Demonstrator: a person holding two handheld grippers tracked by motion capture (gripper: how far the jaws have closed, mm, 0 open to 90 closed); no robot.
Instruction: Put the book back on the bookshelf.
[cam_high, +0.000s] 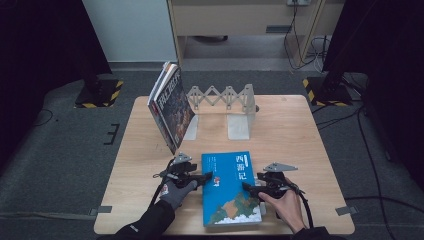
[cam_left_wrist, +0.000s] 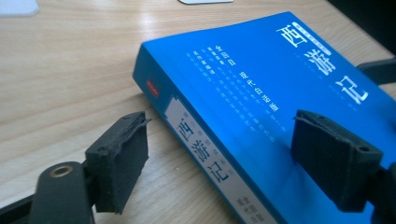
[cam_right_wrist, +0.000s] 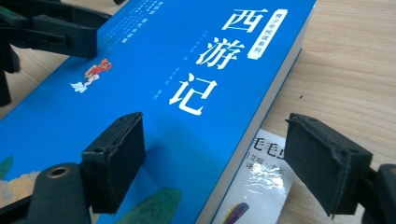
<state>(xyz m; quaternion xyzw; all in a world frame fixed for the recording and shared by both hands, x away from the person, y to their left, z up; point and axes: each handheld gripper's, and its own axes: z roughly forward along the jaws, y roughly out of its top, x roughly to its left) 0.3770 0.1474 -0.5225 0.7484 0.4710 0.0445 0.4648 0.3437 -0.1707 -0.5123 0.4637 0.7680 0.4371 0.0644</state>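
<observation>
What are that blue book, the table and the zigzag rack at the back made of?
The blue book looks like a paperback: a glossy cover that catches the light over a pale block of paper pages. The table shows light wood grain with a matte finish, possibly laminate. The rack seems to be dull grey metal, thin flat bars and bent plates, though painted plastic cannot be ruled out.

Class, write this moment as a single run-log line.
blue book flat on table | left gripper open, jaws straddling spine edge | right gripper open, jaws straddling page edge | not lifted
</observation>
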